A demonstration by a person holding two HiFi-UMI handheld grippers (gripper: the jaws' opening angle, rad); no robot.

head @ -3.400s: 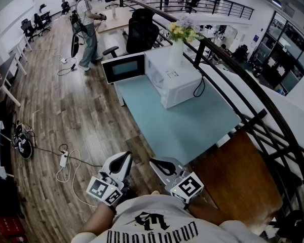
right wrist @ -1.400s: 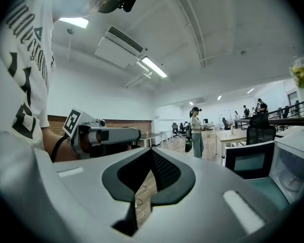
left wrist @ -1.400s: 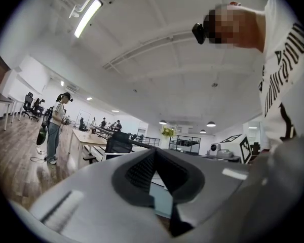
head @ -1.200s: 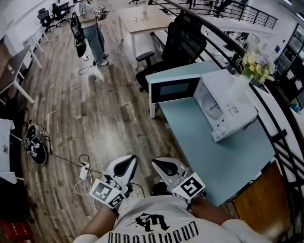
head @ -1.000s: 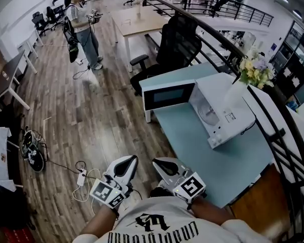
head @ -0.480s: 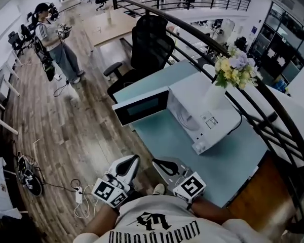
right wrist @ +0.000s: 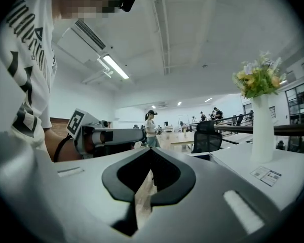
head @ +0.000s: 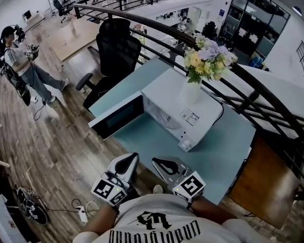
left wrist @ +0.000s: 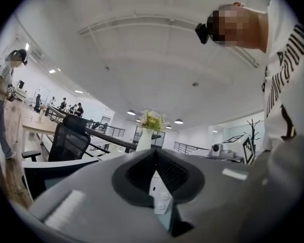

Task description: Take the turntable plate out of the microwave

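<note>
"Tongs, status?"

"I have the left gripper [head: 127, 162] and right gripper [head: 160, 163] side by side at bottom centre. Both are closed, with nothing between the jaws."

"Turntable plate?"

"I see the turntable plate [head: 166, 119] inside the microwave [head: 190, 116] at frame centre, on the table [head: 142, 142]. The door [head: 116, 117] is swung open leftward. Both grippers are well apart from it."

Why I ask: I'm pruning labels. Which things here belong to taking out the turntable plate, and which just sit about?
Job: microwave, its open door, turntable plate inside, left claw, right claw (both shut, empty).
Lying about: flower vase on the microwave, office chair, floor power strip.
</note>
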